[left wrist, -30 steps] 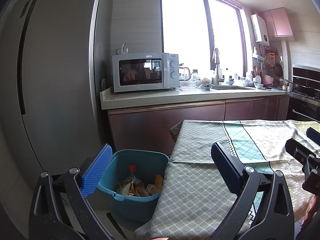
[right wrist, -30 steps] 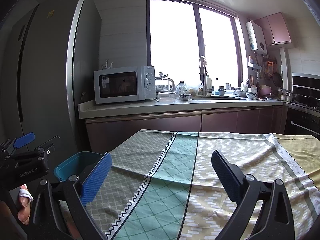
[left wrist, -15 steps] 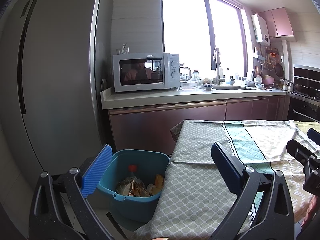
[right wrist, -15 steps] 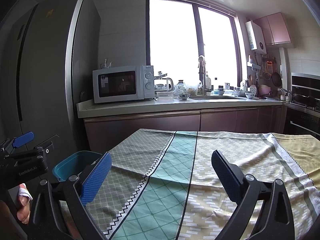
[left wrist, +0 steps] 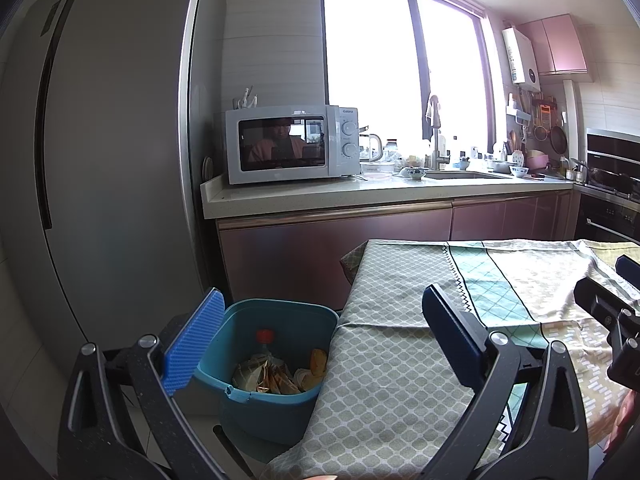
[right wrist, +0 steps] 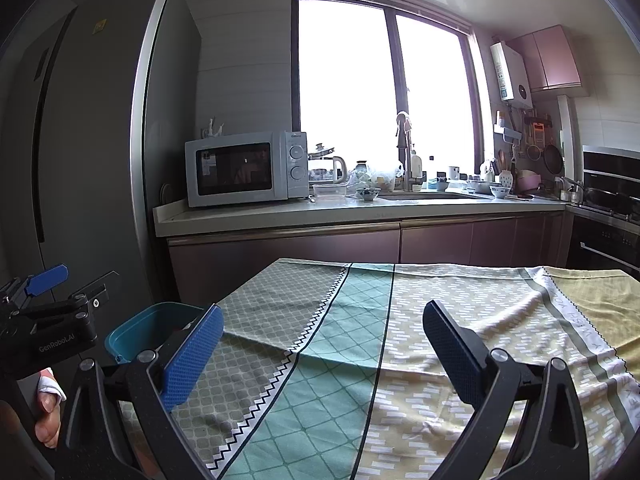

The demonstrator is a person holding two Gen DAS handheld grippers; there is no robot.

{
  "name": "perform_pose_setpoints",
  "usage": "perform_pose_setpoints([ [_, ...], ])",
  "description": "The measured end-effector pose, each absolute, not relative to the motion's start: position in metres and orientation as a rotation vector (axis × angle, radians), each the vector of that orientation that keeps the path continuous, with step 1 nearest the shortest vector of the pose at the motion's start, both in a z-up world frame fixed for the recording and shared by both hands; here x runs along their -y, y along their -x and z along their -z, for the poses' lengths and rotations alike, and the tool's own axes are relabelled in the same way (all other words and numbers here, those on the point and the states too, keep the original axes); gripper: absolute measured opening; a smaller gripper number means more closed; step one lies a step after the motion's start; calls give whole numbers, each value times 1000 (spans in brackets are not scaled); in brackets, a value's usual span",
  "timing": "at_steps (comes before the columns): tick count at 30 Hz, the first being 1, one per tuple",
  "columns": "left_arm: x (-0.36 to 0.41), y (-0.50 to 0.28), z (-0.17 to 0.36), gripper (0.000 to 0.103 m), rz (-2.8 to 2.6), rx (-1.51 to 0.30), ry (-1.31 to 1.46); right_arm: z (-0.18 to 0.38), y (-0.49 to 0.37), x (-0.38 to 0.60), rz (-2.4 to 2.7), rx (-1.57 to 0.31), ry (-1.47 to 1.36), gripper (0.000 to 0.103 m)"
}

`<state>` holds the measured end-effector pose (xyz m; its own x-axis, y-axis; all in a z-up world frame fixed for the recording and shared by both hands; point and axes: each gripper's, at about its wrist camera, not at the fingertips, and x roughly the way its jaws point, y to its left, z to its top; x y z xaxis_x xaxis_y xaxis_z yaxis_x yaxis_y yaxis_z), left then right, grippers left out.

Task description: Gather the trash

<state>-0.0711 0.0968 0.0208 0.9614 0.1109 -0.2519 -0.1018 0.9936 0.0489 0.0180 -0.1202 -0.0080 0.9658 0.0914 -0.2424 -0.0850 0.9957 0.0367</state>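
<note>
We see the blue bin (left wrist: pixel 276 364) on the floor, just beside the cloth-covered table (left wrist: pixel 400 380). Inside: a bottle with a red cap (left wrist: pixel 265 338), crumpled wrappers (left wrist: pixel 266 376), orange scraps. Left gripper (left wrist: pixel 320 344) spread wide, empty, over the bin and table edge. Right gripper (right wrist: pixel 320 348) likewise wide and empty, above the tablecloth (right wrist: pixel 440 320).

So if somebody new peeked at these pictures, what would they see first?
Probably the big bright window at the back, above the kitchen counter with the grey microwave. Next, the patterned tablecloth spread right in front, with nothing lying on it. Then the blue bin on the floor at the table's left edge, with wrappers and a red-capped bottle inside, seen between the open left gripper's fingers.
</note>
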Motion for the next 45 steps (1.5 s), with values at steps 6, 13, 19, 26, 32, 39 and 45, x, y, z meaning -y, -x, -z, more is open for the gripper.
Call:
perform_pose_setpoints([
  [6,-97,71,-21,98,-106,-259,-34,8,-18,120,-90,-247,-27,97],
  [13,-96,70,-21,98,-107,-258,-37,8,-19,120,-90,-247,-26,97],
  [19,-96,71,-20,98,-105,-258,-36,8,-18,120,-88,-247,-29,97],
  [26,-96,68,-19,98,-103,-264,-33,8,-17,120,-89,-246,-29,97],
  [32,-96,68,-19,98,-103,-266,-30,8,-18,121,-92,-249,-29,97],
  [39,-96,67,-20,98,-102,-266,-34,8,-19,121,-90,-246,-29,97],
  [45,-96,68,-20,98,-101,-266,-35,9,-18,121,-90,-245,-29,97],
])
